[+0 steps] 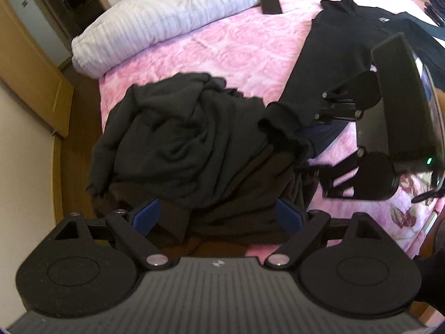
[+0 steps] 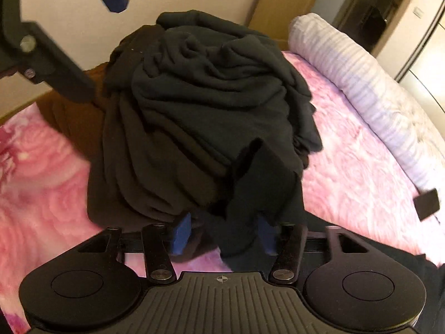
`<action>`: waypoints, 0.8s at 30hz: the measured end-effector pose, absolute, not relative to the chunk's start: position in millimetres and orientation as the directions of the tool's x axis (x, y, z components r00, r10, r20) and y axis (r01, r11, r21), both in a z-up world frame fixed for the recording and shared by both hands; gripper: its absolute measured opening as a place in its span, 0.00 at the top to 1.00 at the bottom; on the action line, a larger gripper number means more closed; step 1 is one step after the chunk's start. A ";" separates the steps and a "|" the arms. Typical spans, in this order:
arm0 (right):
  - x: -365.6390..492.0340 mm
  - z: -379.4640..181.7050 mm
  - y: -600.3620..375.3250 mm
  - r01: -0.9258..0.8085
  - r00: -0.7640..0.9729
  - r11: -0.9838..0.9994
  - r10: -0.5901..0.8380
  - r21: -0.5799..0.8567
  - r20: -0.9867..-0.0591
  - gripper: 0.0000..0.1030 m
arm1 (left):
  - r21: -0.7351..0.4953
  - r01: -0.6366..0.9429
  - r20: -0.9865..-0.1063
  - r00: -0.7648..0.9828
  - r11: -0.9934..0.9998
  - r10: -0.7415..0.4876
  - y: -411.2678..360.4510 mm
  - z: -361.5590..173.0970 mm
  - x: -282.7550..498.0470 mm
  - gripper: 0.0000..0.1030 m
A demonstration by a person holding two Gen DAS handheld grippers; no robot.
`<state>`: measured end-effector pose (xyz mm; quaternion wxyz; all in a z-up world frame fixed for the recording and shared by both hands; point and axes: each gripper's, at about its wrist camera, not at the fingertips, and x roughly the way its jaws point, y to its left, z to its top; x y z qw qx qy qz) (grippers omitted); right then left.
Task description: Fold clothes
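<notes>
Pink floral bed [image 1: 222, 50] fills both views and serves as the folding surface. White striped duvet [image 1: 172, 14] is rolled along the upper left of the left wrist frame, likely pushed aside to leave room.

Black garment pile [image 1: 178, 133] sits centre frame near the bed's edge, crumpled, with a brown piece [image 1: 222, 220] under it at lower centre. It is bunched like that because it is unsorted stock, not yet folded.

Black sweater [image 1: 328, 53] lies spread flat in the upper right of the left wrist frame, body smoothed, one sleeve running down toward the pile; probably laid out as the piece being folded.

Left hand-held gripper [image 1: 218, 214], lower centre, has its blue pads spread wide, straddling the brown fabric's edge but not pinching it.

Right hand-held gripper [image 2: 224, 233], lower centre of its own frame, has dark cloth, seemingly the sleeve cuff [image 2: 250, 222], hanging between its pads; whether the pads actually clamp it I cannot tell, as the fabric hides them.

Dark phone [image 1: 269, 1], upper centre, is parked near the duvet, clear of the work.
</notes>
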<state>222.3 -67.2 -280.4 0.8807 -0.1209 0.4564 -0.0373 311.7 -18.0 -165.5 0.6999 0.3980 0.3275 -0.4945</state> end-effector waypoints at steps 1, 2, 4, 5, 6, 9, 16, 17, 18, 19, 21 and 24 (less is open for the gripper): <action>220.8 -277.9 -69.4 -0.045 0.582 0.970 -0.167 -0.237 -0.796 0.78 | 0.227 0.952 -0.854 0.295 0.203 -0.428 -16.8 -165.9 312.4 0.15; 218.4 -273.7 -72.9 -0.039 0.582 0.973 -0.161 -0.225 -0.797 0.89 | 0.225 0.953 -0.853 0.294 0.205 -0.431 -17.4 -165.2 311.8 0.15; 210.1 -257.8 -84.0 -0.006 0.592 0.980 -0.155 -0.197 -0.791 0.89 | 0.222 0.953 -0.849 0.293 0.205 -0.439 -19.9 -162.7 309.4 0.15; 204.9 -247.6 -93.8 0.027 0.601 0.986 -0.148 -0.166 -0.786 0.89 | 0.219 0.955 -0.847 0.288 0.200 -0.447 -23.0 -161.0 306.9 0.15; 198.8 -237.1 -103.5 0.066 0.611 0.989 -0.145 -0.133 -0.778 0.89 | 0.216 0.957 -0.843 0.283 0.194 -0.457 -26.8 -159.1 304.0 0.15; 176.7 -201.5 -148.0 0.211 0.649 0.978 -0.145 -0.006 -0.747 0.90 | 0.192 0.967 -0.839 0.249 0.166 -0.485 -48.6 -155.6 292.4 0.15; 84.7 -114.3 -303.1 0.482 0.752 0.855 -0.293 0.189 -0.590 0.90 | 0.173 0.983 -0.806 0.176 0.059 -0.565 -139.7 -145.5 238.8 0.15; 65.3 -101.5 -327.5 0.516 0.757 0.834 -0.337 0.196 -0.560 0.90 | 0.172 0.984 -0.801 0.168 0.047 -0.574 -156.5 -143.6 227.2 0.15; 43.5 -90.8 -352.8 0.551 0.758 0.811 -0.389 0.196 -0.524 0.90 | 0.172 0.985 -0.796 0.159 0.035 -0.584 -173.6 -141.7 215.1 0.15; 14.6 -82.5 -380.0 0.593 0.748 0.782 -0.446 0.194 -0.491 0.90 | 0.171 0.985 -0.791 0.151 0.022 -0.593 -191.2 -140.2 201.3 0.15; -41.4 -73.5 -431.8 0.668 0.714 0.719 -0.545 0.194 -0.440 0.90 | 0.173 0.985 -0.785 0.142 0.005 -0.603 -224.6 -140.8 171.5 0.15; -120.6 -101.7 -508.6 0.752 0.641 0.623 -0.617 0.214 -0.457 0.90 | 0.175 0.984 -0.798 0.143 0.002 -0.585 -275.7 -148.7 120.7 0.15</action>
